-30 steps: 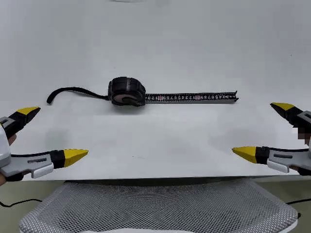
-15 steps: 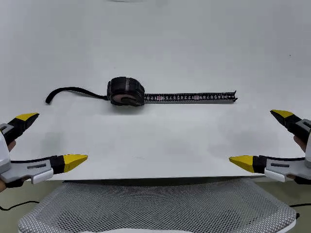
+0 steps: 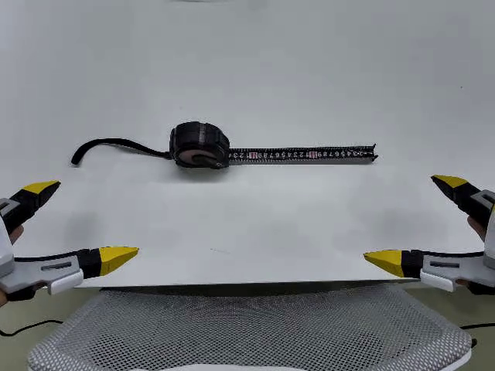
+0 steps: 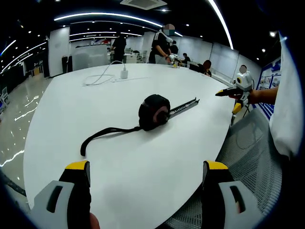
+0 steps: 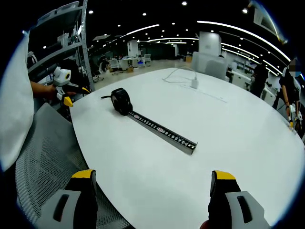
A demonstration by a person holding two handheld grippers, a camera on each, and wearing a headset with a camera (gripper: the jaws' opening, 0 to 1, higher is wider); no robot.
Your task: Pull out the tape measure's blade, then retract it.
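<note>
Left claw (image 3: 89,219) and right claw (image 3: 405,219) both released, empty, at the near edge of the tabletop (image 3: 247,224). Tape measure (image 3: 199,144) lies well ahead, between them, blade (image 3: 305,154) out toward the right claw's side. We expect a hard, slick case (image 4: 154,112), so pinch its flat sides. The blade looks thin and springy; take the end hook (image 3: 374,151).

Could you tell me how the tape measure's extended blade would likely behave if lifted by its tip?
The blade is long and thin, so it would probably flex or buckle. The rounded case looks bulky, so it likely anchors one end. The strap lies curved, probably floppy.
</note>
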